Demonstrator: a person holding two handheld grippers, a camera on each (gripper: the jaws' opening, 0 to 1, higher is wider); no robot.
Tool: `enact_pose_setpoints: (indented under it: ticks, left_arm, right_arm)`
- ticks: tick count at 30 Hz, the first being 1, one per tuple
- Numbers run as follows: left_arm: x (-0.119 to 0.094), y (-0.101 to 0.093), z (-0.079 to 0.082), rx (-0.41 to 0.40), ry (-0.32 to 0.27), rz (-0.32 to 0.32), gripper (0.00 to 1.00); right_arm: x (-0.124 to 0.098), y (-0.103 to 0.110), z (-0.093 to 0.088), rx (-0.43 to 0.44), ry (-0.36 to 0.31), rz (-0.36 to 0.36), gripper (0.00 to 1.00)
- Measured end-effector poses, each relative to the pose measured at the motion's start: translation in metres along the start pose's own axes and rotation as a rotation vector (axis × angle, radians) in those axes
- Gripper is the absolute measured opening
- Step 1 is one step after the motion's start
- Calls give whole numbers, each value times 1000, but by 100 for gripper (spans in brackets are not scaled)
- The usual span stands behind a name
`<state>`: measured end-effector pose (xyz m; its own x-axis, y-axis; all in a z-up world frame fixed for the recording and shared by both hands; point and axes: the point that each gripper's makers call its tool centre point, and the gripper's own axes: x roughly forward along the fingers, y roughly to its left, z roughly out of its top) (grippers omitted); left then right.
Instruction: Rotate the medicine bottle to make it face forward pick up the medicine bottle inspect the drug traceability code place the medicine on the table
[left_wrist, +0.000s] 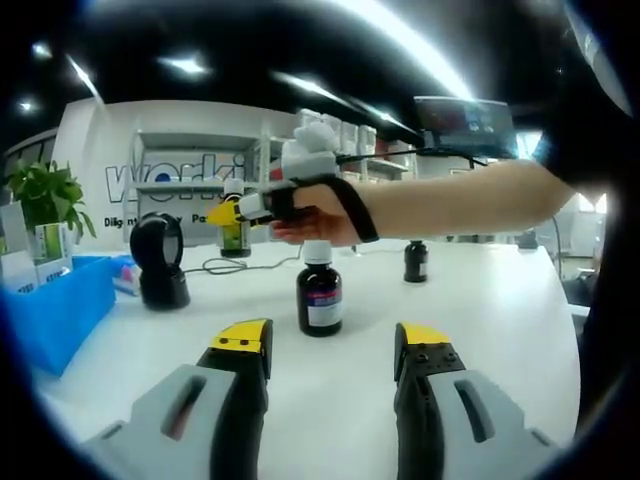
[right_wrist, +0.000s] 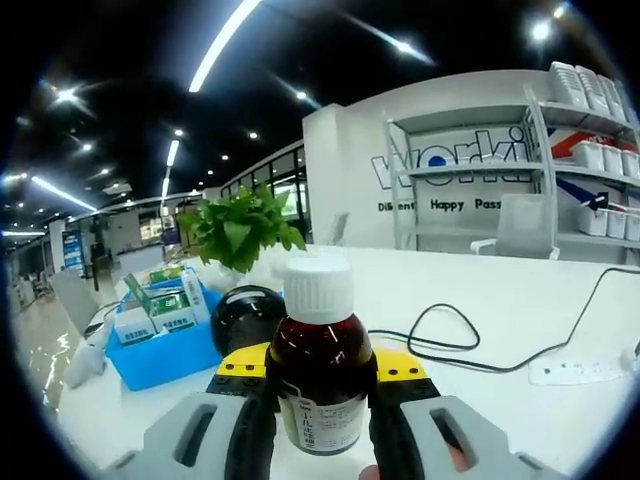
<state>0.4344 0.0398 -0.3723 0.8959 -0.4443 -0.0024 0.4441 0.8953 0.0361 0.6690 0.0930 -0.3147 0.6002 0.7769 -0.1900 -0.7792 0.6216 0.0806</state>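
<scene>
My right gripper (right_wrist: 320, 372) is shut on a brown medicine bottle (right_wrist: 320, 350) with a white cap; its yellow-tipped jaws press both sides, and a printed label shows low on the glass. In the left gripper view a hand holds that right gripper (left_wrist: 228, 212) and its bottle (left_wrist: 234, 232) up above the white table (left_wrist: 500, 330). A second brown bottle (left_wrist: 320, 296) with a white cap stands upright on the table just ahead of my left gripper (left_wrist: 330, 340), which is open with nothing between its jaws.
A third small dark bottle (left_wrist: 416, 262) stands further back on the right. A black round scanner (left_wrist: 158, 262) (right_wrist: 245, 315), a blue bin (left_wrist: 55, 312) (right_wrist: 160, 358) of boxes and a green plant (right_wrist: 240, 230) are at the left. A black cable (right_wrist: 470, 345) lies on the table; shelves (right_wrist: 560, 170) stand behind.
</scene>
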Motion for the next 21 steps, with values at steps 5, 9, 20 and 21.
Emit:
enact_pose_setpoints:
  ticks: [5, 9, 20, 21]
  left_arm:
    - [0, 0, 0, 0, 0, -1, 40]
    - [0, -1, 0, -1, 1, -2, 40]
    - [0, 0, 0, -2, 1, -1, 40]
    - [0, 0, 0, -2, 1, -1, 40]
  right_arm:
    - [1, 0, -5, 7, 8, 5, 31]
    - [3, 3, -8, 0, 13, 24, 31]
    - [3, 14, -11, -7, 10, 74, 31]
    - [3, 14, -11, -5, 10, 76, 31]
